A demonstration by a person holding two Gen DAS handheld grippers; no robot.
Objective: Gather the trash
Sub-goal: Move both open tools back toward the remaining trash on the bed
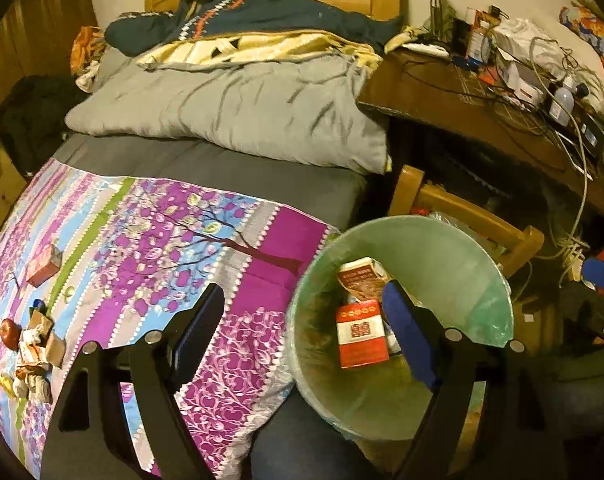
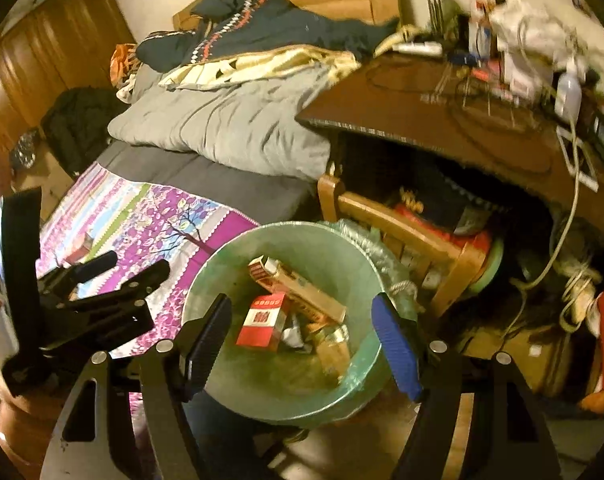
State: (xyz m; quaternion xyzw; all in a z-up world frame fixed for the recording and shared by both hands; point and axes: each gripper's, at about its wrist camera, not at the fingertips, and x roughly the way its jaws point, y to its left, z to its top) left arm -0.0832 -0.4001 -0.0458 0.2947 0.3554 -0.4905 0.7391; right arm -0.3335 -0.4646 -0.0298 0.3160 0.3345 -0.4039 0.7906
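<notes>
A green-lined trash bin (image 1: pixel 454 264) stands beside the bed; it also shows in the right wrist view (image 2: pixel 230 264). Inside lie a red-and-white cigarette pack (image 1: pixel 360 334) (image 2: pixel 262 322), a brown carton (image 1: pixel 362 278) (image 2: pixel 298 288) and smaller scraps. My left gripper (image 1: pixel 306 332) is open and empty, its right finger over the bin. My right gripper (image 2: pixel 302 336) is open and empty above the bin's mouth. The left gripper also shows in the right wrist view (image 2: pixel 102 280). More trash lies on the purple bedspread: a small red box (image 1: pixel 44 266) and a pile of wrappers and boxes (image 1: pixel 32 350).
A grey duvet (image 1: pixel 230 116) and dark blanket (image 1: pixel 242 12) cover the head of the bed. A cluttered wooden desk (image 1: pixel 482 108) with cables and a lamp stands at right, a wooden chair (image 1: pixel 462 216) behind the bin. A dark bag (image 1: pixel 34 116) sits at left.
</notes>
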